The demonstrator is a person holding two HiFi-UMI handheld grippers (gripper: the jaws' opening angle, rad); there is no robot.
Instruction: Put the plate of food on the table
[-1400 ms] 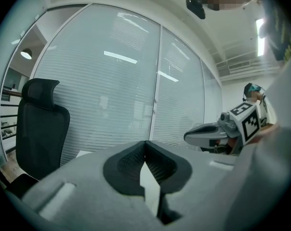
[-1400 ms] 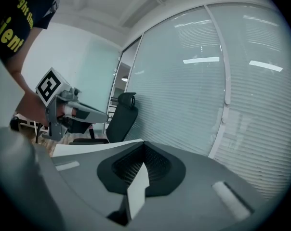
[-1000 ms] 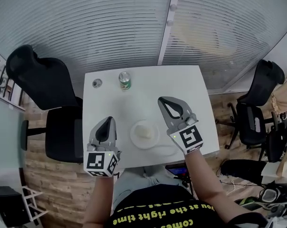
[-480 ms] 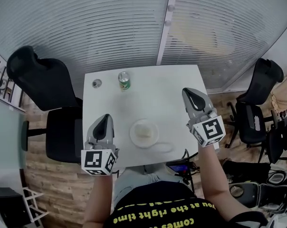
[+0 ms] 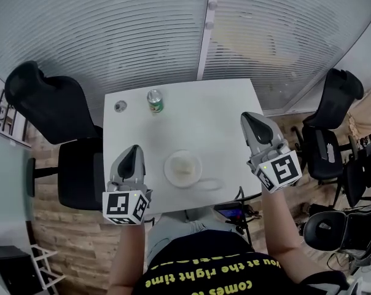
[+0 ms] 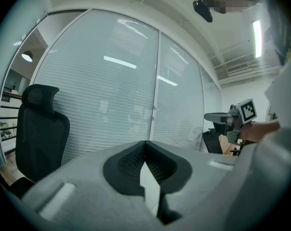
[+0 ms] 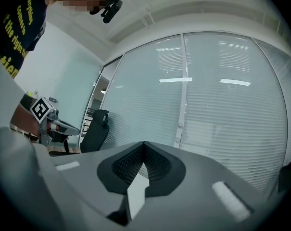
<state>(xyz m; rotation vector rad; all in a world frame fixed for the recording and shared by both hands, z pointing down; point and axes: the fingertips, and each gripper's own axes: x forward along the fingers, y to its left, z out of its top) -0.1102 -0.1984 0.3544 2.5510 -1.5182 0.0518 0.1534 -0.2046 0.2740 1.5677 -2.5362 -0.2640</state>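
Shows the plate of food (image 5: 183,168) from the head only, lying on the white table (image 5: 198,128), between left gripper (image 5: 135,148) and right gripper (image 5: 247,117), touching neither. Shows, in gripper views, both claws pressed together, empty, facing blinds (image 6: 112,90). Farther back: green can (image 5: 155,101), black office chair (image 5: 47,103).

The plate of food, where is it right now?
In the head view, the plate of food sits on the white table near the person's edge, between the left gripper and the right gripper.

Smooth matt white table (image 5: 213,118); shiny metal can (image 5: 155,101); smooth white plate (image 5: 168,170).
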